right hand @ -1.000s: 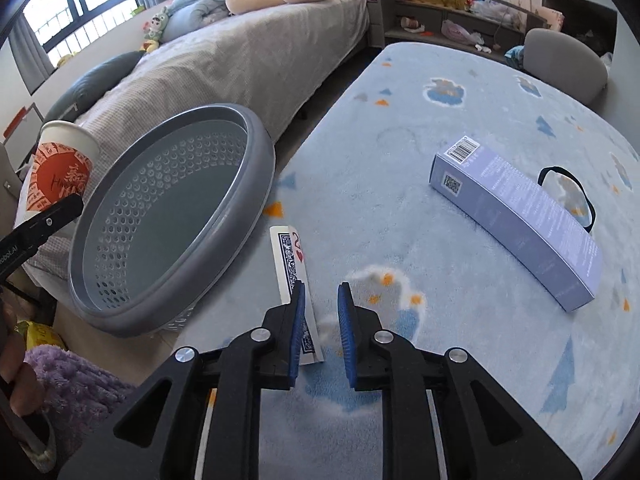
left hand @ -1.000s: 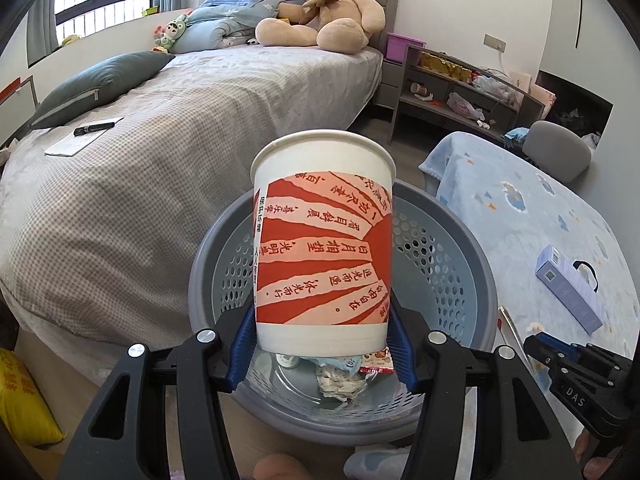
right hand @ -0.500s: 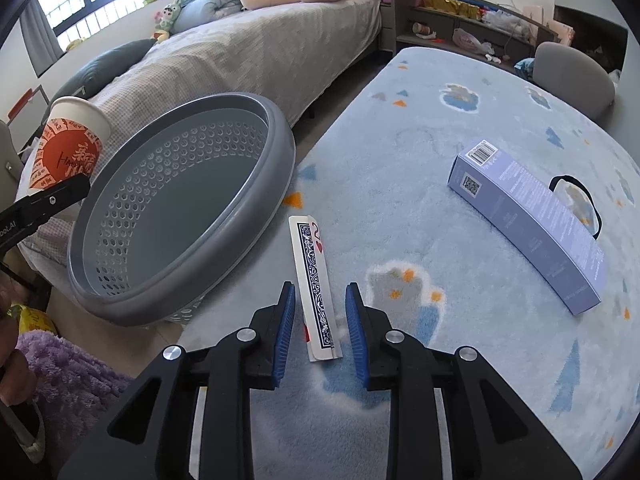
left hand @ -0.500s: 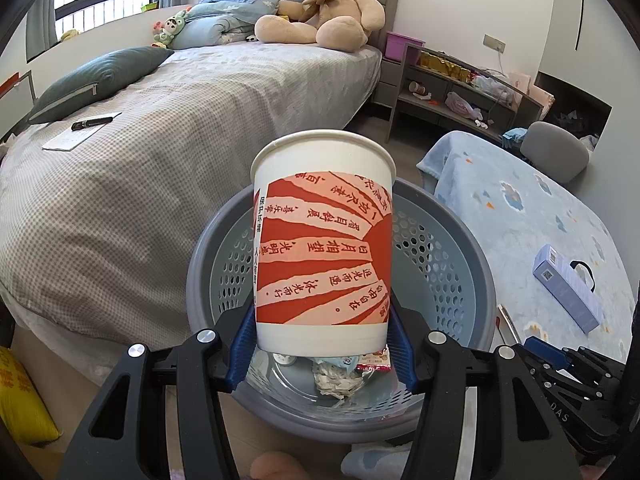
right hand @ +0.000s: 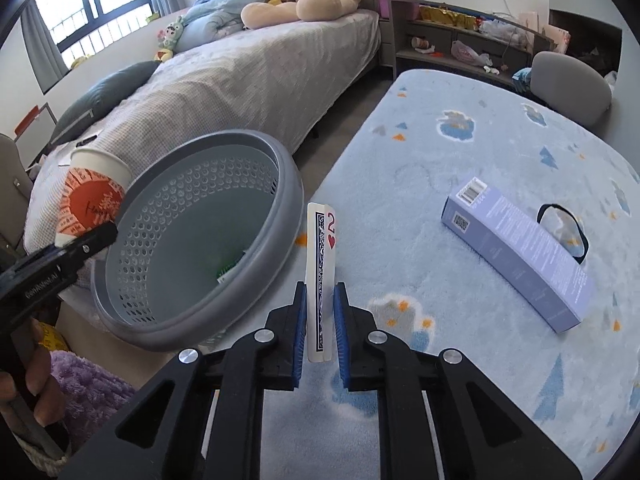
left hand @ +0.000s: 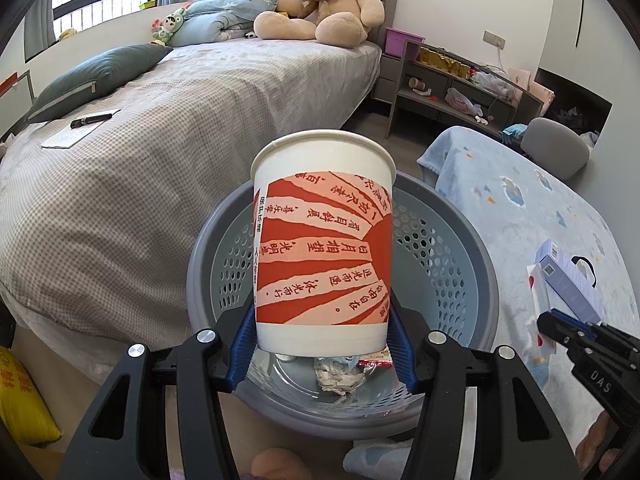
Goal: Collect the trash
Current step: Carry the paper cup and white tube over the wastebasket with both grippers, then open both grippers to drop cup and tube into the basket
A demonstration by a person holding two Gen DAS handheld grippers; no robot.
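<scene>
Right wrist view shows the right gripper (right hand: 320, 322) pinching a stack of playing cards (right hand: 320, 280), a two of hearts facing out; its jaws have just been closing onto the stack, which stands up clear of the blue blanket (right hand: 480, 152). Just left of it sits the grey perforated basket (right hand: 240, 280), and to the right a lilac box (right hand: 520, 256) lies beside a black loop (right hand: 576, 224). Only this view shows the cards' faces. Left wrist view alone shows the left gripper (left hand: 320, 344) clamped on a red-and-white paper cup (left hand: 324, 248), held upright over the basket (left hand: 460, 264), blocking much of the inside; crumpled wrappers (left hand: 344, 376) lie at the bottom. A teddy bear (left hand: 320, 4) sits on the bed (left hand: 160, 140) behind.
</scene>
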